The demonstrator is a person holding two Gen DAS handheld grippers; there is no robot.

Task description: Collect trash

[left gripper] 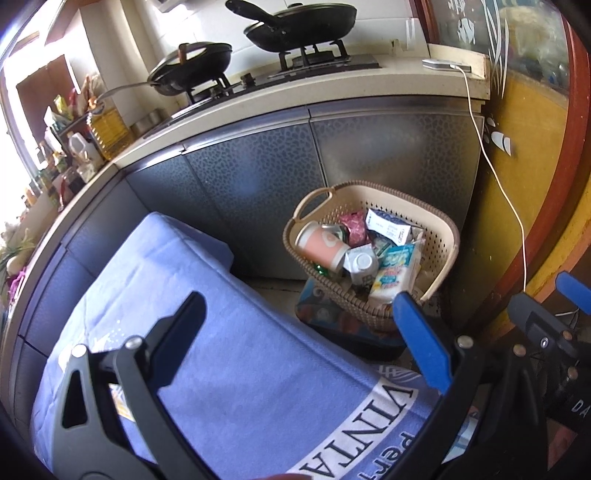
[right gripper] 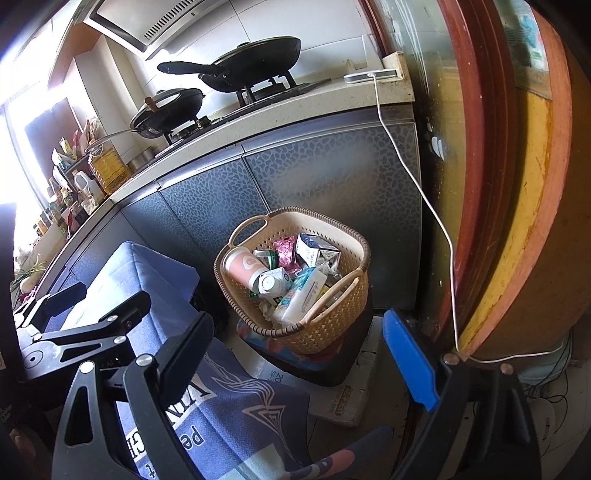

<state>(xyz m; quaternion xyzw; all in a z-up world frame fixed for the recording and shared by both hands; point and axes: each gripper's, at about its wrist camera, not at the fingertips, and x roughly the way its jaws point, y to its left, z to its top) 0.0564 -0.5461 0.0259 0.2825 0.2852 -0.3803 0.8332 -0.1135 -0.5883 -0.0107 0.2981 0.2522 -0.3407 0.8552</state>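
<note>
Trash fills one beige woven basket [left gripper: 439, 236], which stands on the floor against the grey cabinet doors [left gripper: 258, 177], just beside a blue cloth [left gripper: 207, 332] draped over a low surface. One pink cup [left gripper: 320, 246] lies on its side in the basket, its long axis running from the handle side toward the middle, with its white lid end toward the middle. Beside it lie one white carton [left gripper: 361, 265], one pink foil wrapper [left gripper: 354, 224], one folded white box [left gripper: 388, 227] and one blue-and-white packet [left gripper: 397, 271], its long axis tilted up toward the far rim. On the counter [left gripper: 332, 96] above sit two black pans [left gripper: 303, 26] on the stove.

Both tools hang above the cloth, apart from the basket. The left gripper [left gripper: 303, 339] has its jaws spread wide and empty; the right gripper [right gripper: 295, 358] likewise, jaws wide apart around nothing.
</note>
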